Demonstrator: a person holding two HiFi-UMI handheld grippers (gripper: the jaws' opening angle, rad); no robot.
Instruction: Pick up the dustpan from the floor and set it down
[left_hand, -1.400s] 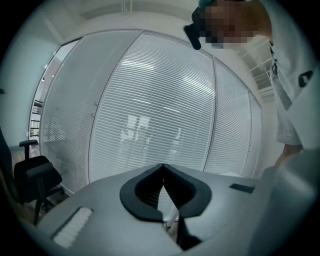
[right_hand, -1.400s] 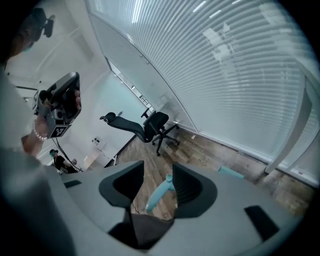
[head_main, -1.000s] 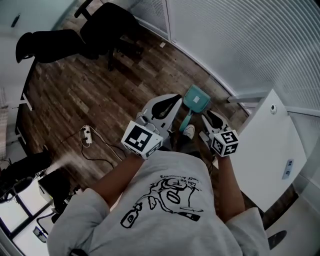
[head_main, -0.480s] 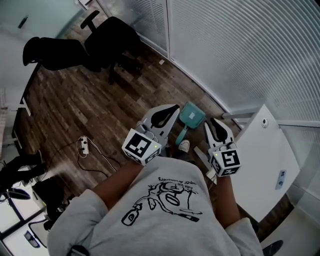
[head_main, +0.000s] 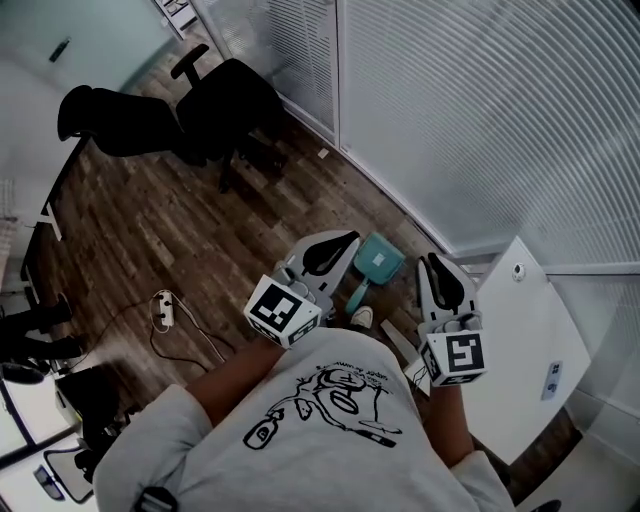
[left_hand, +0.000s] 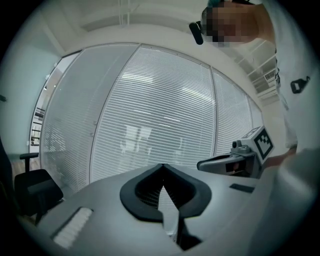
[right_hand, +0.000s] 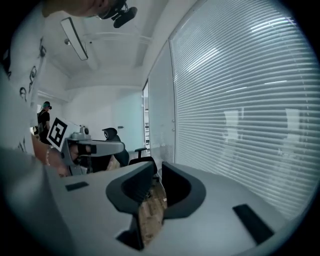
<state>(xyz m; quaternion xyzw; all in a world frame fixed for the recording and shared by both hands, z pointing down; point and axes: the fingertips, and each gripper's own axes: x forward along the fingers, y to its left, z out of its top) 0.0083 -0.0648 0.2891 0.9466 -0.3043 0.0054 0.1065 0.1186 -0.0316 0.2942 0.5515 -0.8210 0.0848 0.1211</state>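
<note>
The teal dustpan (head_main: 380, 260) lies on the wooden floor near the blinds, with its handle pointing toward a shoe (head_main: 362, 317). Both grippers hang in the air well above the dustpan and hold nothing. My left gripper (head_main: 347, 240) sits just left of the dustpan in the head view, and its jaws meet at the tips (left_hand: 162, 166). My right gripper (head_main: 433, 262) is to the dustpan's right. Its jaws have just been closing, and a narrow gap (right_hand: 156, 173) stays between them with only floor behind it.
Two black office chairs (head_main: 215, 100) stand at the back left. A white table (head_main: 520, 340) is close on the right. A power strip (head_main: 163, 310) and its cable lie on the floor at the left. Window blinds (head_main: 480, 110) run along the far side.
The person has straightened up, so the floor looks farther away. Both grippers rose, the right one more, and it moved away from the dustpan. The dustpan stayed on the floor.
</note>
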